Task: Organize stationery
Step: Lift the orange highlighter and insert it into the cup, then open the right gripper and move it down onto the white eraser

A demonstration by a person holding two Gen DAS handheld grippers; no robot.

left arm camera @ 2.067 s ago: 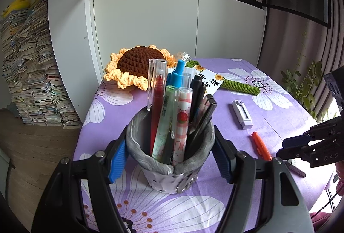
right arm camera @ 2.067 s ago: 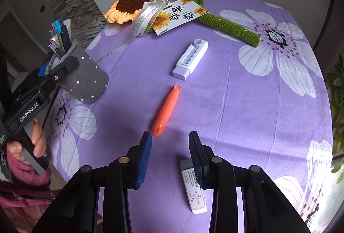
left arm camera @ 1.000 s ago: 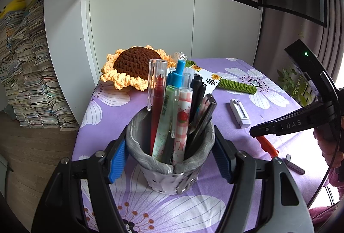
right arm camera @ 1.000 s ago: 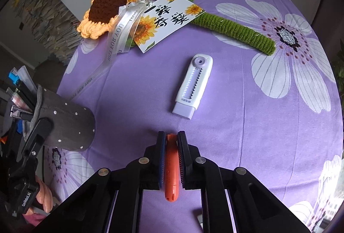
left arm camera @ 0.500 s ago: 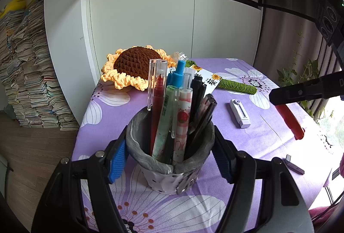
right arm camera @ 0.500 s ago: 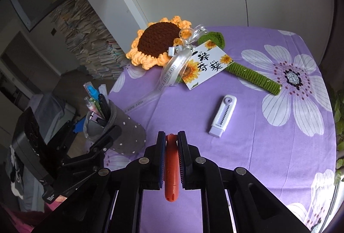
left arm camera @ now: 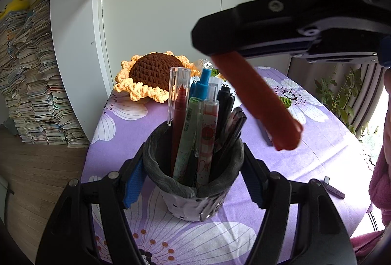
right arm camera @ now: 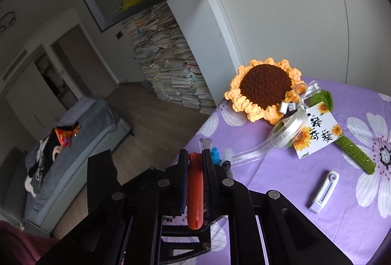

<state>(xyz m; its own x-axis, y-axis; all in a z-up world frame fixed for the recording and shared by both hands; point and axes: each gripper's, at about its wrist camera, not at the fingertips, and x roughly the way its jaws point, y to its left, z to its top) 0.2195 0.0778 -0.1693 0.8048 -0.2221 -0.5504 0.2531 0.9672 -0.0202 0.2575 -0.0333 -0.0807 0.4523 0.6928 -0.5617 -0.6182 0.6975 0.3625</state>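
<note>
The right tool (right arm camera: 195,185) is squeezing the orange pen (left arm camera: 256,99), light and stiff, at its middle. The left tool (left arm camera: 193,179) is hugging the cup (left arm camera: 190,191) at 6 o'clock.

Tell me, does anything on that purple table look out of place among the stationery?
Yes: a crocheted sunflower with a ribboned card lies among the stationery, beside a white correction tape.

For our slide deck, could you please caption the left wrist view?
Left claw grips the grey pen holder while the right claw holds an orange pen above it.
</note>
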